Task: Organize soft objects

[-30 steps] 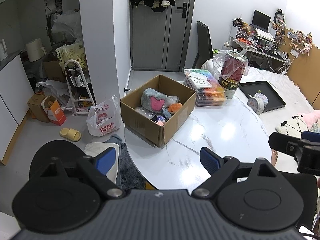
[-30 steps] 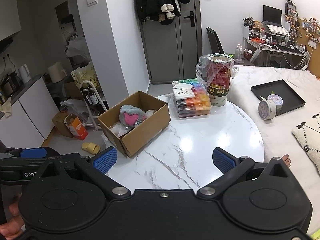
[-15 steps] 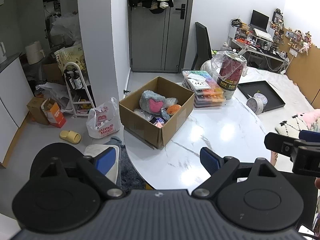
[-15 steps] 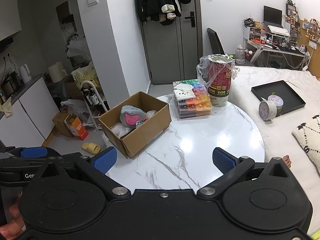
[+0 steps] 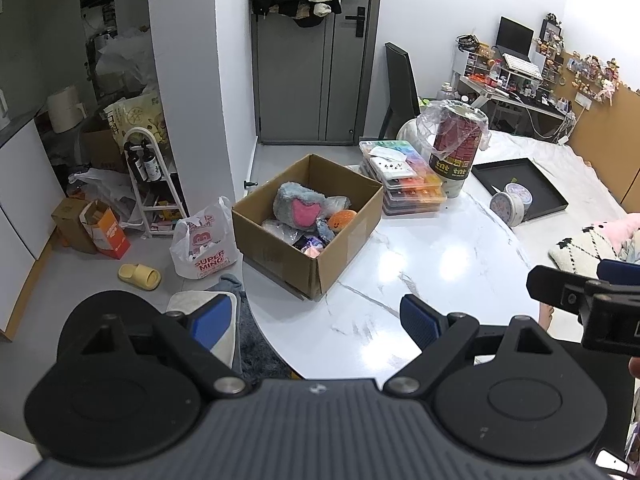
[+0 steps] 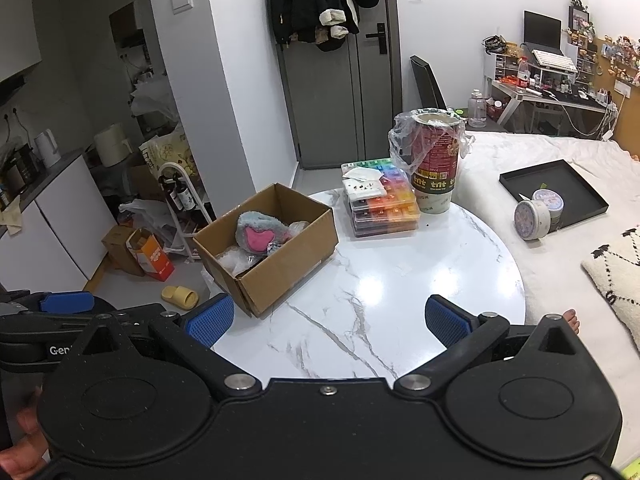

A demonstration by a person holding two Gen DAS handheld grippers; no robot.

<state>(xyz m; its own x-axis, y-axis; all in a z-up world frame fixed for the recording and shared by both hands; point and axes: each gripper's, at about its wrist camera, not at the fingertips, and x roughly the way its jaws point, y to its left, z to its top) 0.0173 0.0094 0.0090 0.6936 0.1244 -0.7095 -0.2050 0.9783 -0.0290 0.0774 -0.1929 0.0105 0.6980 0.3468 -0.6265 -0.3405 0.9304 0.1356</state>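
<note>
An open cardboard box (image 5: 340,256) (image 6: 288,264) stands on the left part of the white marble table (image 5: 432,264) (image 6: 400,280). Inside lie a grey plush with a pink heart (image 5: 300,206) (image 6: 258,234), an orange soft ball (image 5: 342,218) and plastic-wrapped soft items (image 5: 280,228). My left gripper (image 5: 316,320) is open and empty, held above the table's near edge. My right gripper (image 6: 326,320) is open and empty, also near the front edge. Each gripper shows at the side of the other's view.
A stack of colourful compartment cases (image 6: 380,204) and a plastic-wrapped cylindrical tub (image 6: 434,164) stand at the table's back. A black tray (image 6: 556,186) and round tins (image 6: 530,220) lie on the bed at the right. Bags, a slipper (image 5: 140,276) and boxes litter the floor left.
Both grippers have stayed open and empty. The views have shifted only slightly; the box and its contents have not moved.
</note>
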